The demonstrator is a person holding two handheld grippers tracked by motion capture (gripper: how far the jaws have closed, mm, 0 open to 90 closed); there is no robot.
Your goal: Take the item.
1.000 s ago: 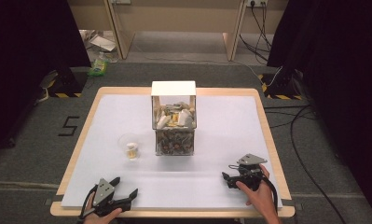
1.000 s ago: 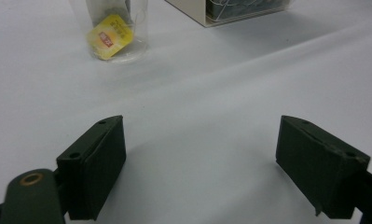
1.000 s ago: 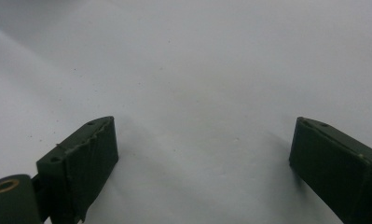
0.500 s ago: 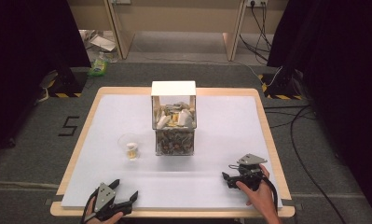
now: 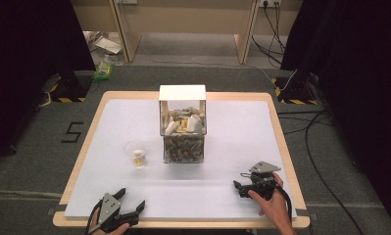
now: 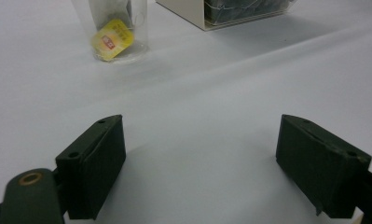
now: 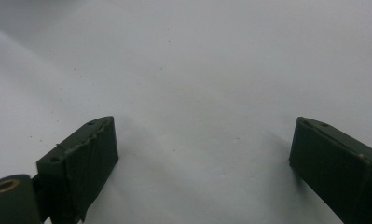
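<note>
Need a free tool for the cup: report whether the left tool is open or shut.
Open. The left tool shows both black jaws set wide apart over bare table, with nothing between them.

Cup (image 6: 113, 28) top cropped (label blurred)

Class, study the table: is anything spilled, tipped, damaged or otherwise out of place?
Nothing stands out. The clear box stands upright and full at the table's middle, the clear cup with its tea bag stands upright to its left, and the white table top shows no spill. Both grippers, left and right, rest open near the front edge.
</note>
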